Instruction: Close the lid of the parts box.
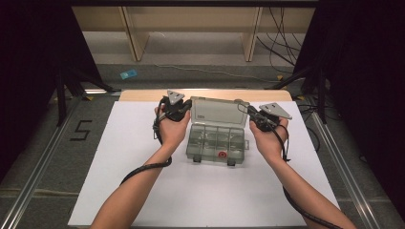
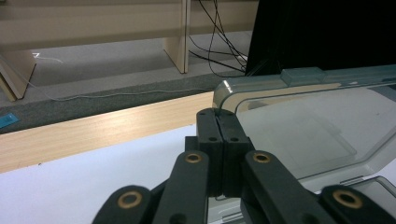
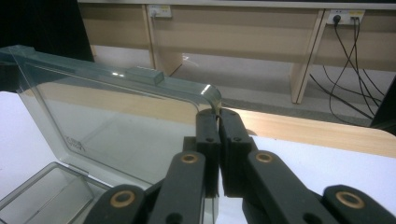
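We've got the box (image 1: 217, 138) mid-surface (image 1: 143, 191), lid (image 1: 219, 112) up and tilted back. L tool (image 2: 217, 114) is pinching the lid's left edge, R tool (image 3: 218, 113) pinching its right edge, jaws pressed together on the thin plastic. Compartments look mostly empty exc. a red bit (image 1: 222, 154) at front. We judge the lid is mid-swing; whether opening or closing, can't tell. Letting go is left.

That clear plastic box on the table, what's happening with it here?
A person is working the lid of a clear compartment box with two hand-held grippers. The left gripper is shut on the lid's left edge and the right gripper on its right edge, holding it raised and open. A small red part sits in one front compartment.
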The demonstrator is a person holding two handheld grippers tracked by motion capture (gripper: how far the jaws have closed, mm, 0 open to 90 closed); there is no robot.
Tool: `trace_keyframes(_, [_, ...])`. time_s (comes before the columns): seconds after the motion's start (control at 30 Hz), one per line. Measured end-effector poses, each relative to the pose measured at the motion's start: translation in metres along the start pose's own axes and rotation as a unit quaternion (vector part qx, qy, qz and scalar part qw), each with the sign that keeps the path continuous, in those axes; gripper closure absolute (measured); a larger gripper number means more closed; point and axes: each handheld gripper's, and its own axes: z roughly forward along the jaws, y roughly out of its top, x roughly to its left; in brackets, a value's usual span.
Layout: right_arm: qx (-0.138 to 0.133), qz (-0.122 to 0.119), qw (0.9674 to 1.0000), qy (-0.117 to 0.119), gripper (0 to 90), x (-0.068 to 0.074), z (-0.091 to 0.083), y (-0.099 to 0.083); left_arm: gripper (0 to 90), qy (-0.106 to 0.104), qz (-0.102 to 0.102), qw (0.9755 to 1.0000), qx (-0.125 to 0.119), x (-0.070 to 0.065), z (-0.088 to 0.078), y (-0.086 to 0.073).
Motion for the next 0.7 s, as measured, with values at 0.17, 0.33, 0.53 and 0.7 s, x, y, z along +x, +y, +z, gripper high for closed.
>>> trace_keyframes(0.17, [-0.002, -0.003, 1.0, 0.0, 88.2, 0.0002, -0.0016, -0.0009, 89.4, -0.002, 0.002, 1.0, -0.005, -0.0005, -0.0031, -0.0028])
trace_keyframes(0.33, [-0.004, -0.004, 1.0, 0.006, 88.2, 0.0009, -0.0044, -0.0025, 89.4, -0.001, 0.007, 0.9999, -0.009, -0.0013, -0.0052, -0.0049])
trace_keyframes(0.53, [-0.004, -0.004, 1.0, 0.007, 88.2, 0.0023, -0.0072, -0.0043, 89.4, -0.004, 0.009, 0.9998, -0.015, -0.0012, -0.0083, -0.0079])
trace_keyframes(0.7, [-0.01, -0.012, 0.9999, 0.005, 88.2, 0.0025, -0.0076, -0.0055, 89.4, -0.005, 0.009, 0.9998, -0.017, -0.0018, -0.0104, -0.0098])
